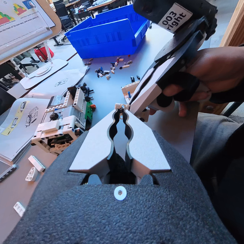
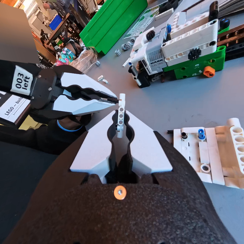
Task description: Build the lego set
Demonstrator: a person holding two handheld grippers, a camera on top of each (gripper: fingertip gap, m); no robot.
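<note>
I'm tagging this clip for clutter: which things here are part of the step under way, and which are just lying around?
In use:
- left gripper, shut on a black pin
- right gripper, shut on a white beam

Lying about:
- truck model
- white panel assembly
- blue bin
- instruction booklet
- loose small parts

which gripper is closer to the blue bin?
Left, marginally, though neither is near it. The left gripper and right gripper meet at the white beam, well short of the blue bin.
</note>
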